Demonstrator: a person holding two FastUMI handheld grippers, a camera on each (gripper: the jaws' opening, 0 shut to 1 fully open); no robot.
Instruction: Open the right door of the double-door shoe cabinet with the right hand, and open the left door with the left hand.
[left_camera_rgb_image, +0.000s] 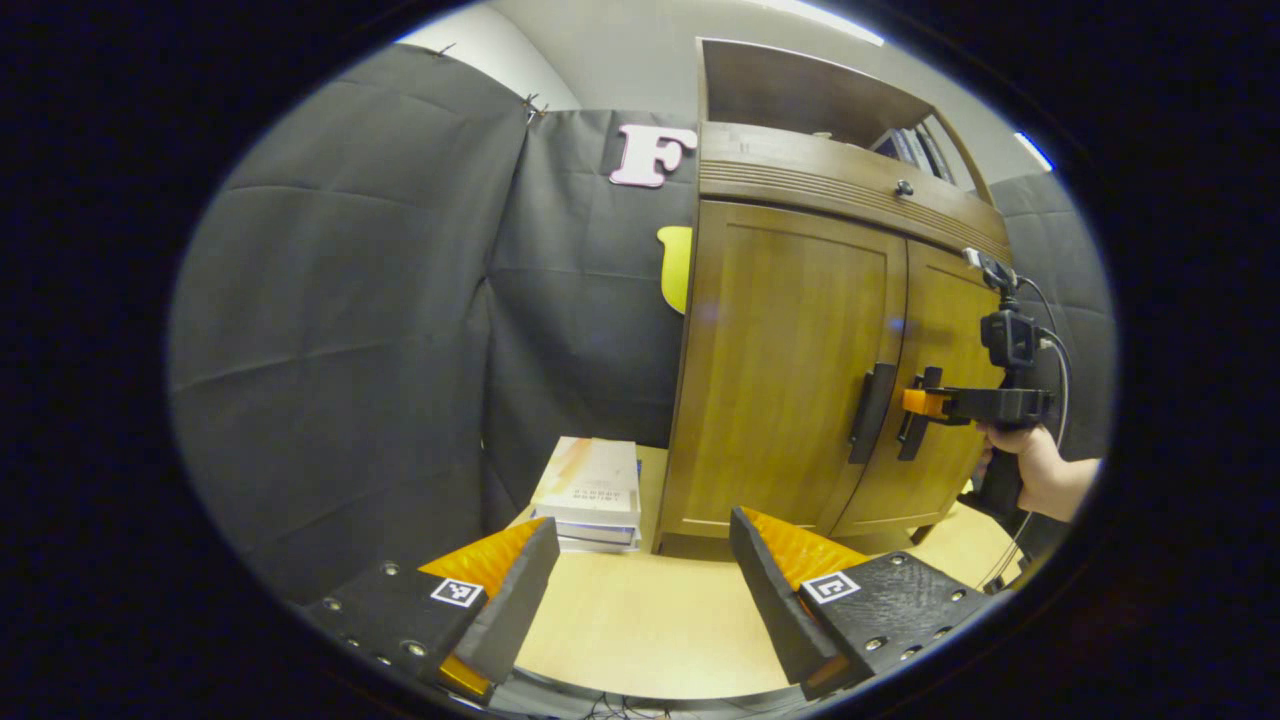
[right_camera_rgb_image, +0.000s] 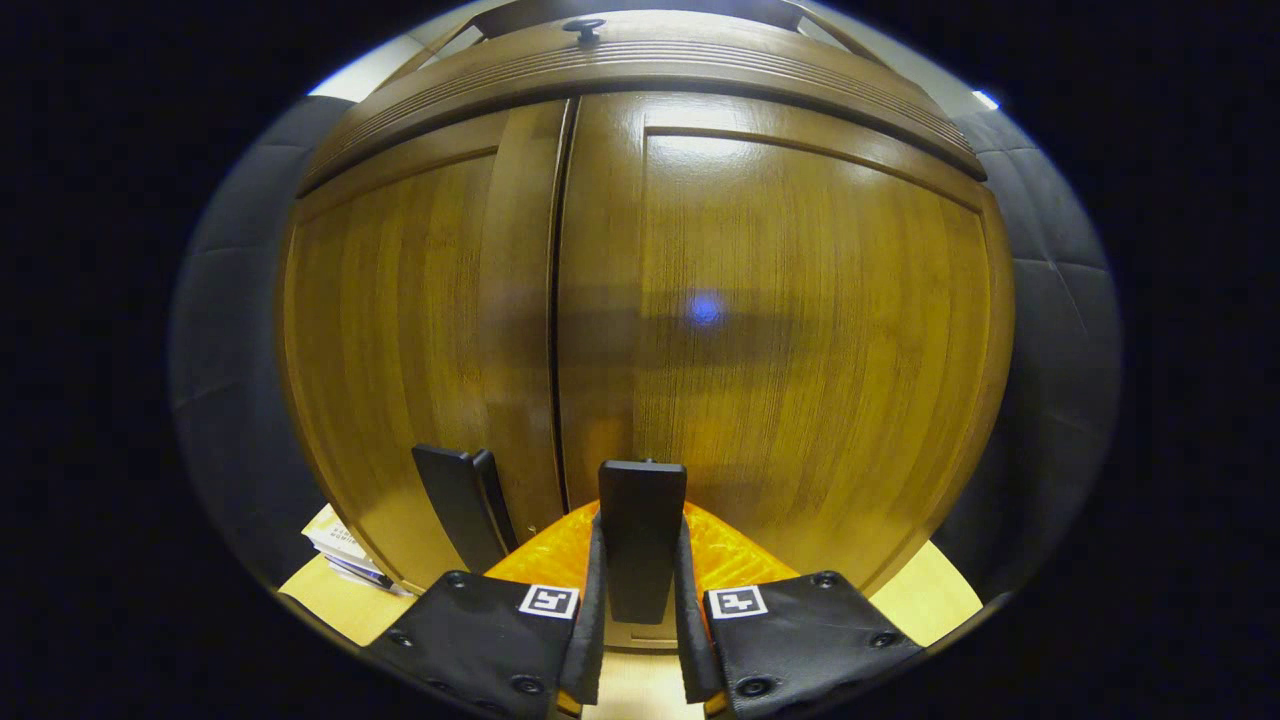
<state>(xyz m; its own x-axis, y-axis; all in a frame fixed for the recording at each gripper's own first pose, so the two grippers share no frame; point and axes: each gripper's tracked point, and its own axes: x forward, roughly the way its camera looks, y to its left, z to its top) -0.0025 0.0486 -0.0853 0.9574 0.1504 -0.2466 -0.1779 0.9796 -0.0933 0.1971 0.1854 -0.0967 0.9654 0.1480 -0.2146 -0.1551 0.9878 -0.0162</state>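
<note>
Right door (right_camera_rgb_image: 800, 330) of the shoe cabinet (left_camera_rgb_image: 800, 190): centre-right of the right gripper view, apparently not yet swung out, seam against the left door (right_camera_rgb_image: 400, 330) looking tight. Its dark vertical handle (right_camera_rgb_image: 640, 540) at bottom centre of that view, clamped between the two pads of the right gripper (right_camera_rgb_image: 640, 570), one pad on each side. Gripped low and square-on, likely so a straight pull back swings the door on its outer hinge.

Same grasp at right of the left gripper view: right gripper (left_camera_rgb_image: 925, 402) level with the right door's handle (left_camera_rgb_image: 917, 420), a hand (left_camera_rgb_image: 1040, 465) holding it from the frame's right edge. Left door's handle (left_camera_rgb_image: 872, 412) just beside it, free and untouched.

Left gripper (left_camera_rgb_image: 640, 580) at bottom of its own view, fingers spread wide and gripping nothing, well apart from the cabinet, over the pale tabletop (left_camera_rgb_image: 640, 630). Probably kept back to leave the right door room to swing and to wait its turn.

Stack of books (left_camera_rgb_image: 592, 492) on the table at lower centre, beside the cabinet's left side, clear of both door paths by the look of it.
</note>
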